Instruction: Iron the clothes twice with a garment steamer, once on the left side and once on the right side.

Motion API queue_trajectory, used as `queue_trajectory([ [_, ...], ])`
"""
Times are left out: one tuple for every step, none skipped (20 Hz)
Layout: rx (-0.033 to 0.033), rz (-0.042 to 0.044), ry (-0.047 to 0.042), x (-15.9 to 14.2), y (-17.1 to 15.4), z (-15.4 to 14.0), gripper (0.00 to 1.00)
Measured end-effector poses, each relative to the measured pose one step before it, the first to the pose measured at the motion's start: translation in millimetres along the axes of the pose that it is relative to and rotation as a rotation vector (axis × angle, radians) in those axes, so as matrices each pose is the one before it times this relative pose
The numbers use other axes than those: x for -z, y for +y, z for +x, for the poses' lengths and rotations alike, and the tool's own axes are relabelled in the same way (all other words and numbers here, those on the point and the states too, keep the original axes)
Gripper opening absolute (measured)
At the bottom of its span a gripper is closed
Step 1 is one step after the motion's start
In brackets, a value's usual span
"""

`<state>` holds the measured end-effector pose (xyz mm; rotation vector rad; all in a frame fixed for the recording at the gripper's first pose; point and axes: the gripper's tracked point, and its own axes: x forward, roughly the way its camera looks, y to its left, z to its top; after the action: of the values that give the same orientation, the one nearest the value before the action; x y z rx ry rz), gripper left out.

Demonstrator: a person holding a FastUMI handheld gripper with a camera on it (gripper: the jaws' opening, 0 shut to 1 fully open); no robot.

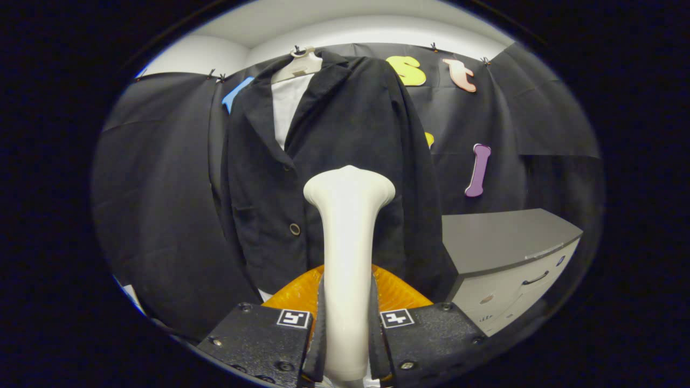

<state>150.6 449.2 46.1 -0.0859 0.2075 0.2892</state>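
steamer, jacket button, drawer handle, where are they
steamer [347, 253], gripper view, its white neck, clamped between the tongs [347, 345]
jacket button [295, 229], gripper view, lower button's centre
drawer handle [535, 278], gripper view, middle of the bar

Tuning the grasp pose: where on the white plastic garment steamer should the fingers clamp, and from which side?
On the slim straight neck of the white plastic garment steamer, below its flared head, coming from behind along its length. The neck is narrow and parallel-sided, so both pads seat flat; the head is too wide. The gripper is clamped there, a finger pressing each side, with the head pointing at the black suit jacket on its hanger.
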Motion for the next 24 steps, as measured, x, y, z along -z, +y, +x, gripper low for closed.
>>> queue_trajectory([
  [-0.00119,0.00130,0.01749,9.30,-0.06,-0.99,0.34],
  [0.00012,0.00104,0.01694,9.46,-0.34,-1.57,0.34],
  [0.00255,-0.00150,0.01687,7.17,-0.01,0.33,0.34],
  [0.00170,0.00087,0.01692,6.14,-0.69,1.20,0.34],
  [0.00239,0.00357,0.01636,9.18,-0.91,1.52,0.34],
  [0.00273,0.00228,0.01616,10.15,-0.90,-0.75,0.34],
  [0.00124,-0.00017,0.01691,7.36,-0.20,-0.76,0.34],
  [-0.00005,-0.00122,0.01721,7.90,0.23,1.05,0.34],
  [0.00003,-0.00135,0.01548,7.78,0.17,1.26,0.34],
  [0.00110,-0.00275,0.01199,5.44,0.97,1.10,0.34],
  [0.00240,-0.00621,0.01162,6.96,0.95,1.56,0.34],
  [0.00393,-0.01007,0.01594,6.48,0.76,3.53,0.34],
  [0.00218,-0.00297,0.01746,5.66,0.38,2.18,0.34],
  [-0.00009,0.00077,0.01622,8.00,0.21,2.29,0.34],
  [0.00179,-0.00166,0.01658,5.85,0.56,3.18,0.34],
  [0.00131,-0.00328,0.01553,5.97,0.27,3.85,0.34],
  [0.00093,-0.00491,0.01255,6.45,0.48,1.63,0.34],
  [0.00300,-0.01037,0.00975,8.03,0.54,2.68,0.34],
  [0.00570,-0.01021,0.01913,9.72,-1.84,3.22,0.34],
  [0.00024,-0.00131,0.02402,10.83,-1.48,2.17,0.34],
  [-0.00156,-0.00093,0.02505,13.14,-0.51,2.39,0.34],
  [0.00154,-0.00422,0.02710,10.29,0.22,2.53,0.34],
  [0.00328,0.00097,0.02735,8.37,-1.28,2.55,0.34],
  [-0.00136,0.00738,0.02111,7.48,-0.91,2.10,0.34],
])
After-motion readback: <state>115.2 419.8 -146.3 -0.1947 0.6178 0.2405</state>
